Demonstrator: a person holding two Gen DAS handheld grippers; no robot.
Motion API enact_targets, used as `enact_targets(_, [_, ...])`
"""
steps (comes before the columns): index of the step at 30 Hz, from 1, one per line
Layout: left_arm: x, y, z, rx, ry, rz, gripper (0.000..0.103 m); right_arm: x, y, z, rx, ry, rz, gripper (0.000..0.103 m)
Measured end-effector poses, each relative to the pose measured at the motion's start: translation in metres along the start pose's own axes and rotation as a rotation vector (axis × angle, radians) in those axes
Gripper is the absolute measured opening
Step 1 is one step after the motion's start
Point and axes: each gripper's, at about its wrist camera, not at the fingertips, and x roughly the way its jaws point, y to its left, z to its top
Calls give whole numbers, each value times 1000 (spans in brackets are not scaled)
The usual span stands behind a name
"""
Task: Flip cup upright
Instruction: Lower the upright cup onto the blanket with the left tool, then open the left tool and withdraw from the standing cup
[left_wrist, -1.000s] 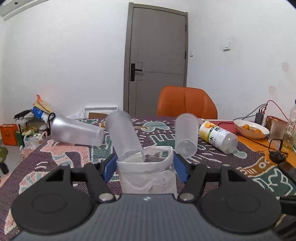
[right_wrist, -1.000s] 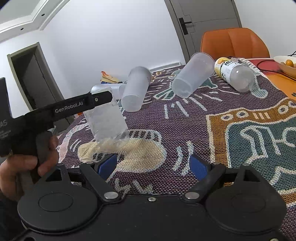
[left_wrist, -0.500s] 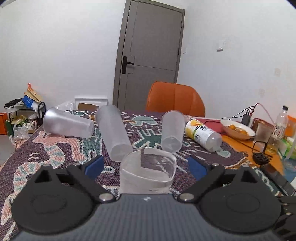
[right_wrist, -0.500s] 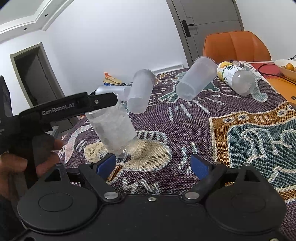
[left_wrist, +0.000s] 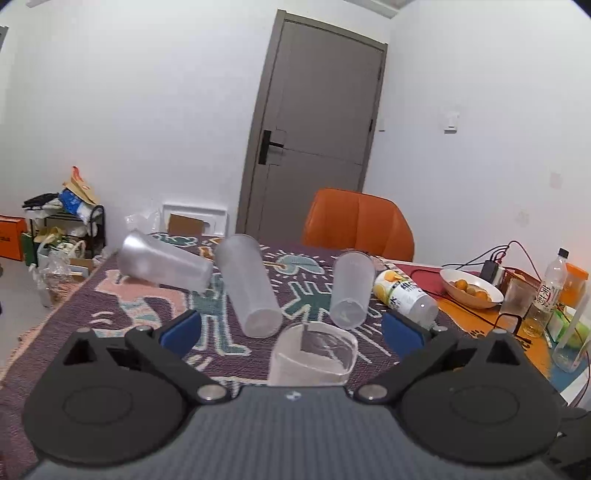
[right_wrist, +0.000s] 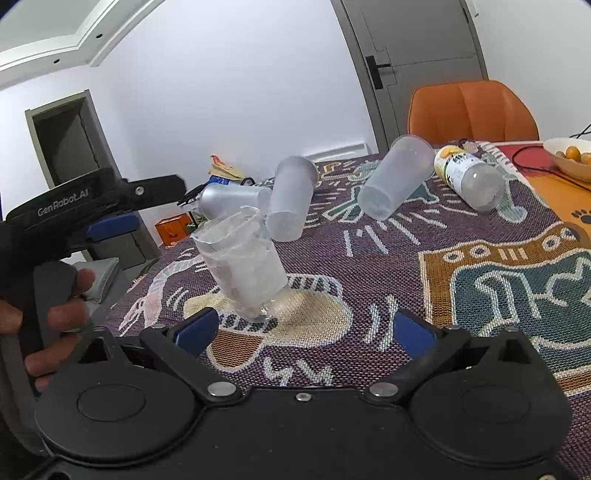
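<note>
A clear, crumpled plastic cup (right_wrist: 246, 268) stands mouth-up on a patterned tablecloth (right_wrist: 480, 280), near its front left part. In the right wrist view it leans slightly, which may be lens distortion; its base touches the cloth. This looks like the cup the task concerns, now set upright.

The left gripper (left_wrist: 291, 328) has its blue pads (left_wrist: 181, 326) spread wide, and the cup rim (left_wrist: 314, 349) sits between them, touching neither. It reads as let go, likely so the cup can stand alone. In the right wrist view the same tool appears at the left edge, held by the person's hand (right_wrist: 55, 317), with "GenRobot.AI" printed in white on its black body.

The right gripper (right_wrist: 306, 330) is also spread open and holds nothing; it hovers just in front of the cup, probably waiting.

Farther back, three frosted cups lie on their sides: one at the left (left_wrist: 164, 264), one in the middle (left_wrist: 251, 290), one at the right (left_wrist: 351, 290). Beside the last lies a bottle (left_wrist: 404, 295) with a yellow and white label; its writing is too blurred to read. On the bare orange table to the right are a bowl (left_wrist: 471, 291) of small orange fruit and an upright bottle (left_wrist: 546, 295) with red characters I cannot make out.
</note>
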Motion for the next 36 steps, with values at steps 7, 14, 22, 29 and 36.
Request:
enact_targets(7, [-20,11,-2,12,30,24,103,-9,12,0,-21,2,-11,103])
enact_targets(14, [-35,23,-8,16,70,36,103,-17,21,0,-40,10,-9,103])
enact_targets(22, [-49,35,-19,33,107,55,103,-24,30,-2,-52,23,-21,103])
enact_targets(29, [-56,45,-30,30,152,78,103,-26,34,-5,-63,33,-19,103])
enact_targets(36, [-59,45,-35,48,166,86,103,-25,37,-7,-66,38,-21,103])
